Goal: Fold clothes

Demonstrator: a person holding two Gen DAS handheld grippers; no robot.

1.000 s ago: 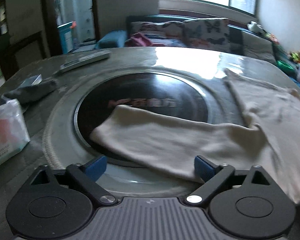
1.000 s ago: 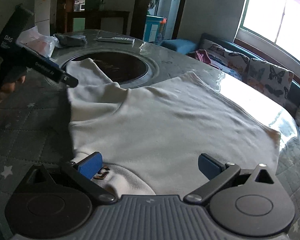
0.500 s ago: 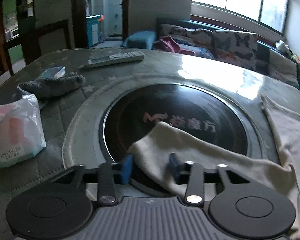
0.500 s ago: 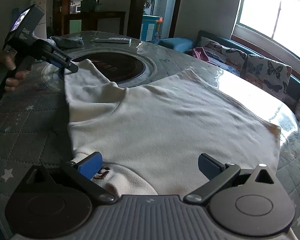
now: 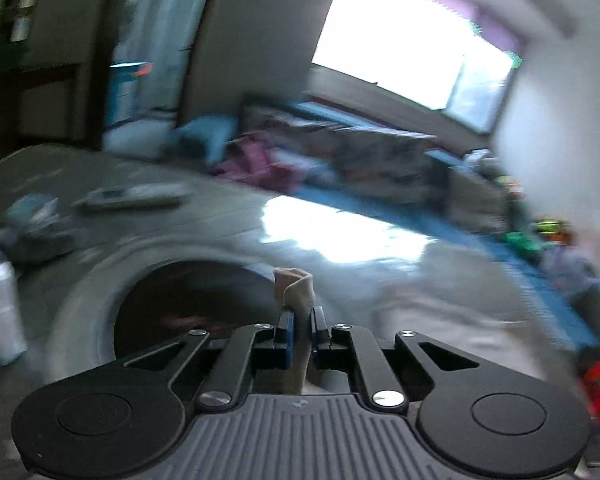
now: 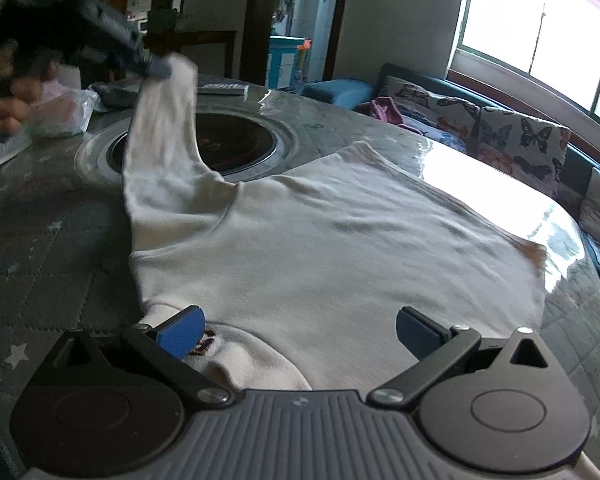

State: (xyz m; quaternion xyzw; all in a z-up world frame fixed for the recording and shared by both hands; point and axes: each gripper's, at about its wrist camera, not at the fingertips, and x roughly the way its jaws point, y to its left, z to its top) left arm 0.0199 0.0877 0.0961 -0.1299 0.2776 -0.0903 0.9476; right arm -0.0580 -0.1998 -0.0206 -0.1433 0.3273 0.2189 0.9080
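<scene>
Two grippers in play. Left gripper (image 5: 301,322) is clenched on the cuff end of the sleeve (image 6: 162,128) of a cream sweatshirt (image 6: 340,248); in left wrist view a tuft of cream cloth (image 5: 296,286) sticks up betw. the blue pads (image 5: 286,326), which are nearly together w/ fabric pinched in the gap. Right wrist view shows that gripper (image 6: 162,68) raised above the table, sleeve hanging from it in a steep slant down to the shoulder, a hand (image 6: 8,92) behind it at frame left, blurred.

Right gripper (image 6: 300,330) is released, jaws wide apart, holding nothing; it hovers over the collar edge of the sweatshirt, left pad (image 6: 182,330) just beside a small dark-red mark near the neckline.

Sweatshirt body lies flat, spread across the round table (image 6: 40,264), which has a grey quilted star-print cover. Part of the sleeve base overlaps the rim of the dark round inset (image 6: 236,140) at table centre.

Containers: one clear plastic bag (image 6: 62,114) on the far-left of the table, w/ pinkish contents, can't tell what. Near it a dark grey cloth (image 6: 114,94) and a remote (image 6: 222,88). Sofa (image 6: 500,136) w/ butterfly-print cushions sits under the window; pink garment (image 6: 384,108) on it. Left wrist view heavily motion-blurred.
</scene>
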